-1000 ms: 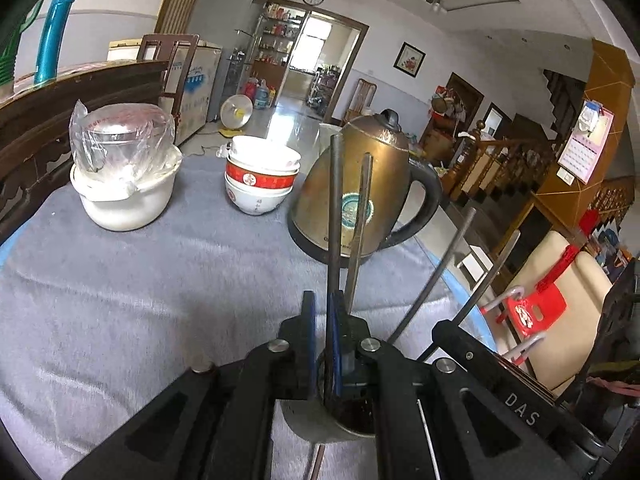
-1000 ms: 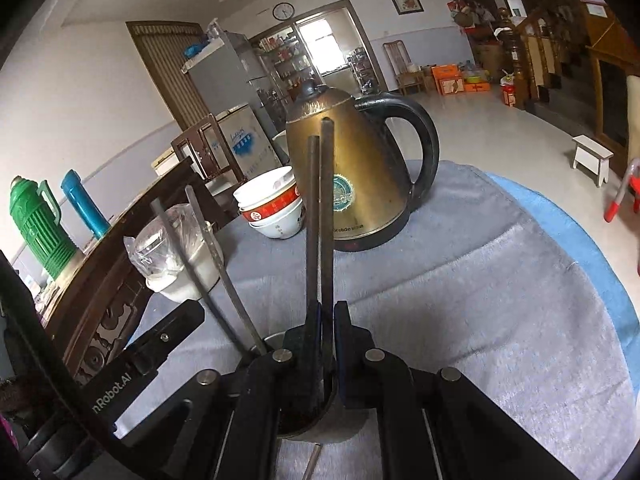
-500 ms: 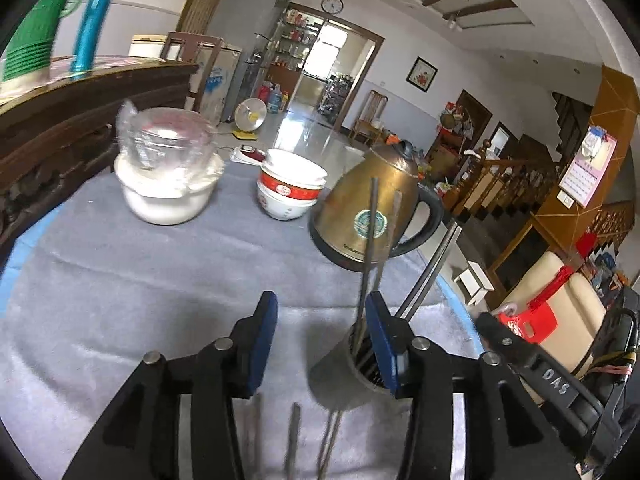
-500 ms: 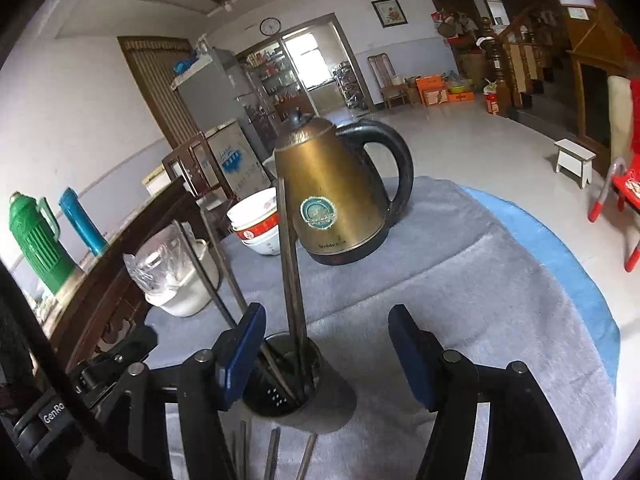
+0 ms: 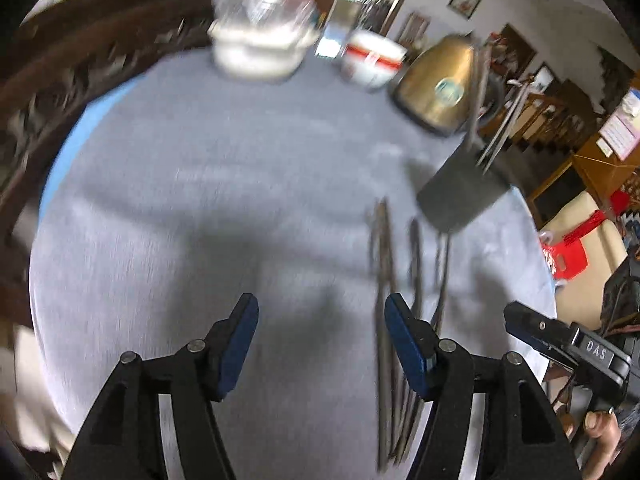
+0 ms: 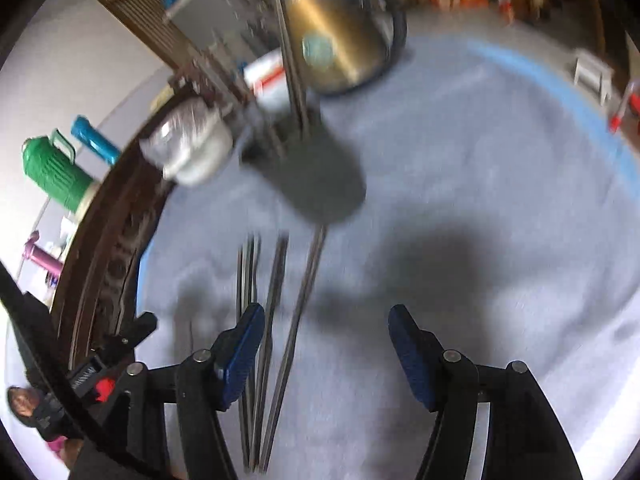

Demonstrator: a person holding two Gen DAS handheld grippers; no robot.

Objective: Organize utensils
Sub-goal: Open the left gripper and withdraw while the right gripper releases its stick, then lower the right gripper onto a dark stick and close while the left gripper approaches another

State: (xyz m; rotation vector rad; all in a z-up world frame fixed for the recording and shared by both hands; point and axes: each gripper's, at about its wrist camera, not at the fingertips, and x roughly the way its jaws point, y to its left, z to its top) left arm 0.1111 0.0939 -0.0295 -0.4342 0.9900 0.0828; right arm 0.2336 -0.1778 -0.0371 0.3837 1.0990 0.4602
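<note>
Grey cloth [image 5: 200, 184] on round table – kettle [image 5: 436, 84], bowls [image 5: 372, 64] at back

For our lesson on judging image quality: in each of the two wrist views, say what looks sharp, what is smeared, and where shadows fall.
Left wrist view: left gripper crisp, kettle and chopsticks motion-smeared, soft shadow on the grey cloth. Right wrist view: right gripper crisp, dark holder streaked, heavy shadow ahead of the fingers; fisheye bending in both.
</note>
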